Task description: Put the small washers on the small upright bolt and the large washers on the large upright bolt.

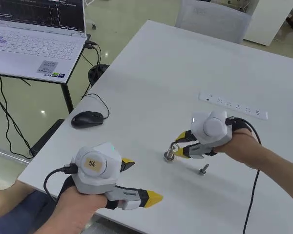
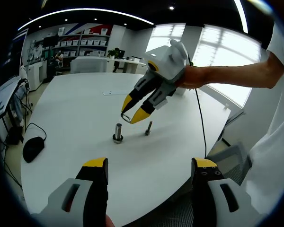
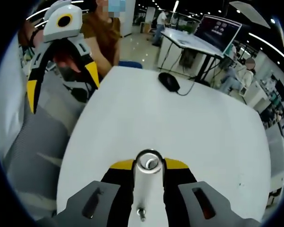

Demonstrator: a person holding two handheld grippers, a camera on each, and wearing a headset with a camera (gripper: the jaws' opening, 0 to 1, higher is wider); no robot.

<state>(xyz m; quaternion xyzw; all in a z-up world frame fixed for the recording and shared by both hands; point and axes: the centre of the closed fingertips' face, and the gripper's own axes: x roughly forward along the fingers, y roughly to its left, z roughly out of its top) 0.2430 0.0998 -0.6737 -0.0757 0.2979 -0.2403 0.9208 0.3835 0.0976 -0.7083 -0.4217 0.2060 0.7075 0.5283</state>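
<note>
**Surface and room.** The work surface is a white table (image 1: 151, 73). A black mouse (image 1: 87, 118) lies near its left edge and a white power strip (image 1: 233, 105) lies right of centre. A laptop (image 1: 36, 39) sits on a separate stand at upper left. A grey chair (image 1: 212, 19) stands at the far edge. The floor is glossy.

**Differences between views.** The left gripper view adds shelving, large windows and ceiling light strips. The right gripper view adds a person in a brown shirt at upper left, with more desks and a monitor beyond.

**Right gripper** (image 1: 181, 144). The jaws are closed on 1 washer (image 2: 126, 117), pinched by its rim. The large bolt (image 1: 169, 155) stands upright at the centre of the head view. The small bolt (image 1: 203, 169) stands near it, to the lower right. In the left gripper view the washer hangs just above the large bolt's top, not touching it. In the right gripper view the ring overlaps the bolt's top, so the gap cannot be judged there.

**Left gripper** (image 1: 140, 180). It sits at lower left of the head view, with jaws spread wide and nothing between them.

**Writing.** A round label on the left gripper reads "56". The laptop stickers and screen text are too small to read.
</note>
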